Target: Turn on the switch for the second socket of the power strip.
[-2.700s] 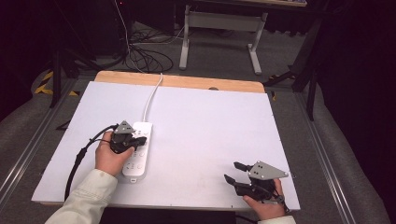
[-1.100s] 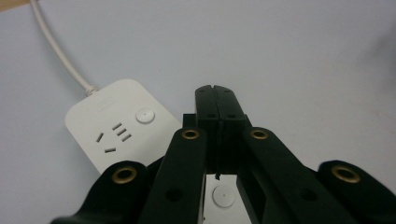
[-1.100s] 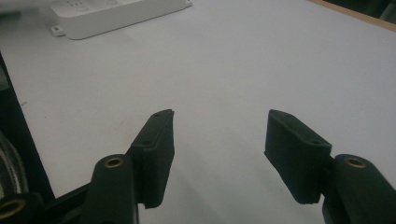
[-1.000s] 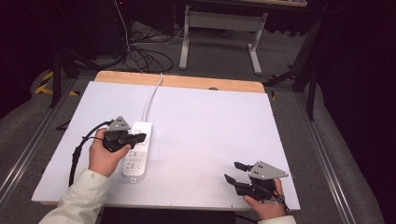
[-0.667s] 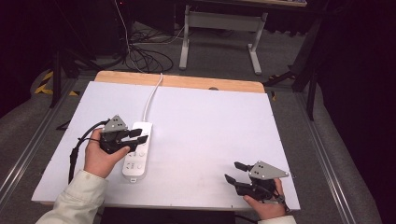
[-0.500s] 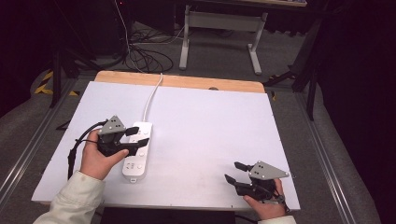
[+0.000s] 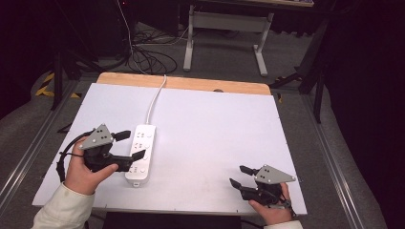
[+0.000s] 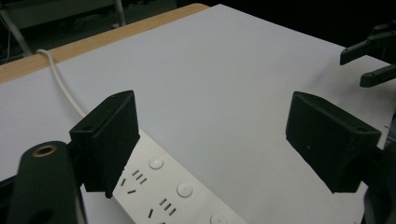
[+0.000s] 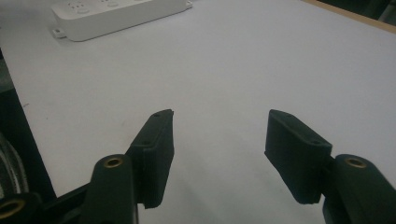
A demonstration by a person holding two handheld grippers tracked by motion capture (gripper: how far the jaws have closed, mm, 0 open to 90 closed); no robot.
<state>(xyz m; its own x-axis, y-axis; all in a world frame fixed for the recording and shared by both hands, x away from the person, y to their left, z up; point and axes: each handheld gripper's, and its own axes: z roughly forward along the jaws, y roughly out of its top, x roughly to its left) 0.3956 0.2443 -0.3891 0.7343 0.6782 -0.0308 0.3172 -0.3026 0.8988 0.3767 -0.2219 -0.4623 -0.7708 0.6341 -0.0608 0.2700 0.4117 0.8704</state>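
Observation:
A white power strip (image 7: 142, 152) lies on the white table top (image 7: 215, 124), and its white cord (image 7: 155, 102) runs to the far edge. My left gripper (image 7: 133, 145) hovers just over the strip's left side. Its jaws have just been opening and stand wide, with nothing held between them. In the left gripper view the strip (image 8: 177, 196) passes under the left jaw of that gripper (image 8: 215, 140). My right gripper (image 7: 238, 175) rests near the front right edge. Its jaws stand apart over bare table (image 9: 217, 140), with the strip (image 9: 116, 14) far off.
A wooden strip (image 7: 191, 83) borders the table's far edge. Beyond it are loose cables on the floor (image 7: 148, 57) and a metal desk frame (image 7: 224, 28). The other hand's gripper (image 8: 373, 56) appears at the far right of the left gripper view.
The left hand has drawn left and lifted a little off the power strip, and its jaws have opened from shut. The strip and the right hand have stayed in place.

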